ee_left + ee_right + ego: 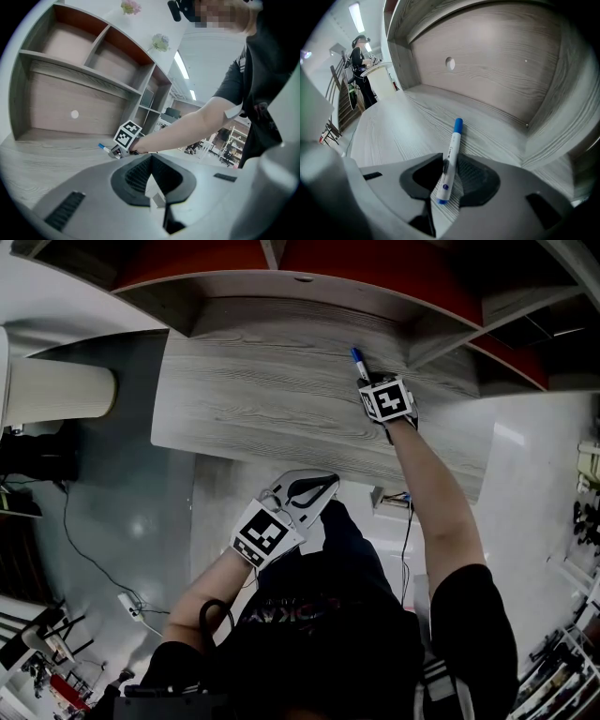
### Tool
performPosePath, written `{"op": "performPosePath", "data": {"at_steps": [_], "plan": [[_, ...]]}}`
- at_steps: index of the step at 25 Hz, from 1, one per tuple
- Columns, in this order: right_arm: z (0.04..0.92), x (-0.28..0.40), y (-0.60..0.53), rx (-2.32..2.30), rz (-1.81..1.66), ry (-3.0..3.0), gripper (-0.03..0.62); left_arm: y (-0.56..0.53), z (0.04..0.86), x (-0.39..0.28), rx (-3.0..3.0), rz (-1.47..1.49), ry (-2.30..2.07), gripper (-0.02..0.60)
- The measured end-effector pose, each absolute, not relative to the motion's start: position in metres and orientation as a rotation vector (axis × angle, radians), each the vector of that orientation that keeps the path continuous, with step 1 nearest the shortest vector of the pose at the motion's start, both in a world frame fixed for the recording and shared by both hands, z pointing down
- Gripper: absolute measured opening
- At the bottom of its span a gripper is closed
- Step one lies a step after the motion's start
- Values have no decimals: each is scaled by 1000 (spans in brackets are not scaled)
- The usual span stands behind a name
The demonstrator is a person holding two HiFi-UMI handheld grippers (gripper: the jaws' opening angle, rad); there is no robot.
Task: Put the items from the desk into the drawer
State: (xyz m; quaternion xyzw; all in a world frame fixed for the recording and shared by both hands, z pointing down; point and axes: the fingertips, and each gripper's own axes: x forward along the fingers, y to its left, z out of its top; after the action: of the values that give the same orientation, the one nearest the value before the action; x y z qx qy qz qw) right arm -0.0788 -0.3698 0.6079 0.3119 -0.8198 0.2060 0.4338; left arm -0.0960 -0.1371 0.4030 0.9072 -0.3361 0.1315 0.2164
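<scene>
Marker point(449, 159) is clamped between the jaws of the right gripper point(366, 381), low over the tabletop point(253, 381). Pick-up appears in hand; carriage to the drawer, nowhere clearly seen, is called for. Left gripper point(314, 491) is held clenched, empty.

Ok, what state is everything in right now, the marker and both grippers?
marker: capped, clamped between the jaws, cap end pointing away from the gripper.
right gripper: shut on the marker, over the desk.
left gripper: shut, nothing between its jaws, held off the desk's front edge near the person's body.
</scene>
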Motion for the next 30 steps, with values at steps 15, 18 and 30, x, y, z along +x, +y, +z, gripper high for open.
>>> {"op": "performPosePath", "data": {"at_steps": [15, 18, 30], "plan": [[596, -71, -360, 887, 665, -2127, 77, -122, 399, -111, 2503, 354, -967, 11], [584, -70, -354, 908, 694, -2180, 77, -118, 397, -113, 2513, 355, -967, 11], [495, -51, -288, 1058, 802, -2428, 77, -85, 380, -134, 2559, 343, -927, 11]]}}
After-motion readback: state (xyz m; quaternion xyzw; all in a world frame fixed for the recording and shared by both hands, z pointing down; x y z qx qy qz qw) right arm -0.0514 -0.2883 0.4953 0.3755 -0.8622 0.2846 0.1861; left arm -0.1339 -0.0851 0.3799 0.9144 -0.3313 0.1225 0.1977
